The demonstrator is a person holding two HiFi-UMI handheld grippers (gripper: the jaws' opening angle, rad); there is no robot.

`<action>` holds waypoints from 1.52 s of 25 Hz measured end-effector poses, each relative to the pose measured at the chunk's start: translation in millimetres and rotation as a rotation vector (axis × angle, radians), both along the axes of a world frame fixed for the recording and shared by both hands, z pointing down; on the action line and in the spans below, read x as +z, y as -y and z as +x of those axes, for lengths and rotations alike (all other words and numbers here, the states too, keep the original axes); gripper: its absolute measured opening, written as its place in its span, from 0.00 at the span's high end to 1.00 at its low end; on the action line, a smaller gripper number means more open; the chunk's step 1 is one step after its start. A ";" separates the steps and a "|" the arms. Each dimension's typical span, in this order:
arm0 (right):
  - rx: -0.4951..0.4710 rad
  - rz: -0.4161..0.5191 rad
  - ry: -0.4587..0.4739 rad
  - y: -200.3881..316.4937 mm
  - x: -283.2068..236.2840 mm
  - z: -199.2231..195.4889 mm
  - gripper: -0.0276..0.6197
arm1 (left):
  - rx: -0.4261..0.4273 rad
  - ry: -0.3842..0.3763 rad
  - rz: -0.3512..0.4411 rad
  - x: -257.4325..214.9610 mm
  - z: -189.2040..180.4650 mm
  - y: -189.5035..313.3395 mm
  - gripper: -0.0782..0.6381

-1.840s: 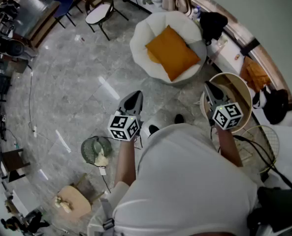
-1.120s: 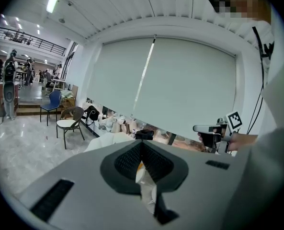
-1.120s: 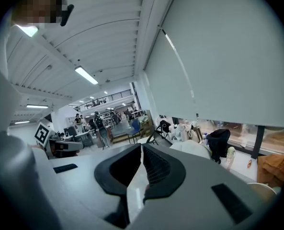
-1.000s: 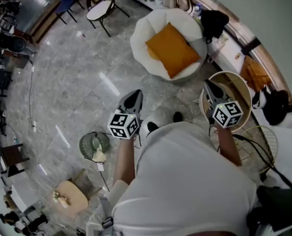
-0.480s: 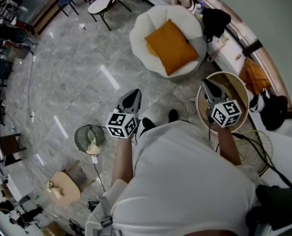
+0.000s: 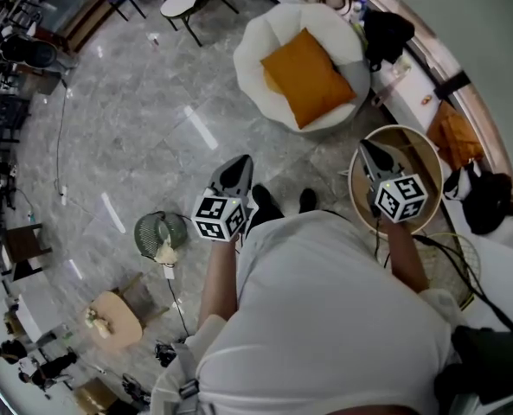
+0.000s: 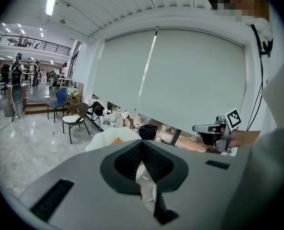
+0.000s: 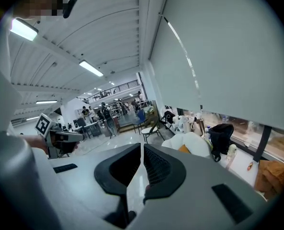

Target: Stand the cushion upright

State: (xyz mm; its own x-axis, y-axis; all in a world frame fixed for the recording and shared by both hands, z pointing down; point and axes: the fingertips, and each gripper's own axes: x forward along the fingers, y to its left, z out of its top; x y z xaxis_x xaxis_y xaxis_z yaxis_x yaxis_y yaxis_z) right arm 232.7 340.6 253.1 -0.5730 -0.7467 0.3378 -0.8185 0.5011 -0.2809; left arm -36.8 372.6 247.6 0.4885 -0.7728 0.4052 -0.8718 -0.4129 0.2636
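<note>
The left tool and the right tool were both clenched with nothing between their jaws, raised at mid-frame in the head view above the grey floor. Farther off, at upper centre, the orange cushion lay leaning back in the white round chair, well apart from both tools.

A floor fan stands near a wooden stool on marble floor.
</note>
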 end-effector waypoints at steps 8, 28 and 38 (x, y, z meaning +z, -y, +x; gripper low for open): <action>0.036 -0.032 -0.030 20.7 6.9 -13.0 0.89 | 0.017 -0.002 0.008 1.8 -22.6 35.7 0.89; 0.244 -0.072 -0.072 97.9 4.9 -103.0 0.89 | 0.229 -0.001 0.001 12.0 -114.8 151.5 0.89; 0.339 -0.108 -0.081 95.7 21.0 -132.7 0.89 | 0.319 -0.026 -0.017 23.8 -140.3 184.1 0.89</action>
State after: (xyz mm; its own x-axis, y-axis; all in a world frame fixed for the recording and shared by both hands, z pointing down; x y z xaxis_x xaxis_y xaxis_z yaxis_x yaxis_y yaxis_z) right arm 100.0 244.9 274.1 -0.2671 -0.8474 0.4590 -0.9549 0.1684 -0.2447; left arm -177.1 188.5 271.4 0.7153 -0.5725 0.4008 -0.6921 -0.6598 0.2927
